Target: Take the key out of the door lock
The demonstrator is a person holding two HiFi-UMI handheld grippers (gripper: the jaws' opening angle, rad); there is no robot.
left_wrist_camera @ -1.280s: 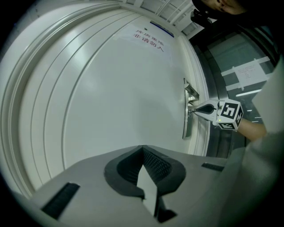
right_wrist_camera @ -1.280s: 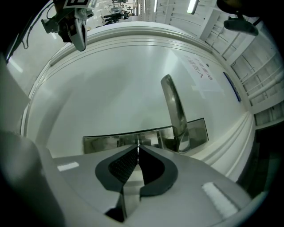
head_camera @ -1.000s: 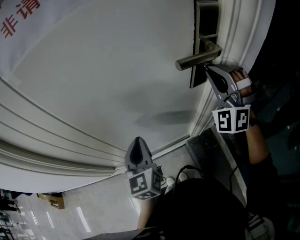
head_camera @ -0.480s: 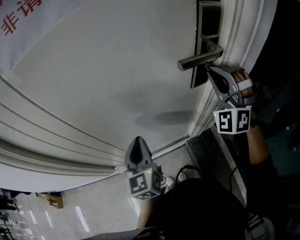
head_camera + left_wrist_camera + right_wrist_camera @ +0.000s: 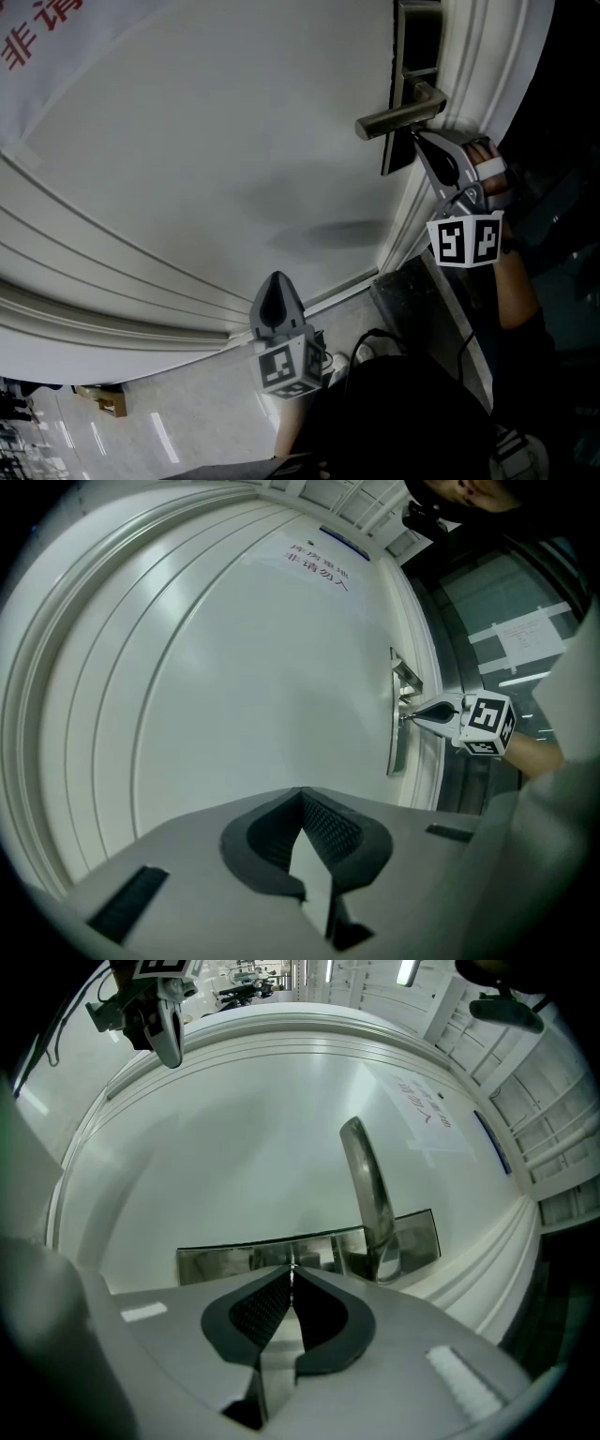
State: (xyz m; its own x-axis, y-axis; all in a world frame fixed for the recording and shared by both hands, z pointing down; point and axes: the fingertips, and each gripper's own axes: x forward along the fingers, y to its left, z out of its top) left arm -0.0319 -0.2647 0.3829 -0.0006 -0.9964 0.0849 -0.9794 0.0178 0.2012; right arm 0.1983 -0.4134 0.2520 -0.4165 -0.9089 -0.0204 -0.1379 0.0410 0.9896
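Note:
A white door (image 5: 206, 150) carries a dark metal lock plate (image 5: 396, 155) with a lever handle (image 5: 394, 119) near its right edge. My right gripper (image 5: 413, 136) is shut, its tips pressed to the plate just under the handle. In the right gripper view the jaws (image 5: 292, 1267) meet on a thin bright sliver, the key, at the plate (image 5: 234, 1258). From the left gripper view the key (image 5: 404, 719) shows as a short pin between that gripper and the plate. My left gripper (image 5: 276, 279) hangs shut and empty near the door's lower part, away from the lock.
A paper sign with red characters (image 5: 37, 28) is stuck high on the door. Moulded frame ridges (image 5: 441, 84) run beside the lock. A dark glass panel (image 5: 562, 187) lies to the right. Pale floor (image 5: 187, 422) and a cable (image 5: 375, 342) are below.

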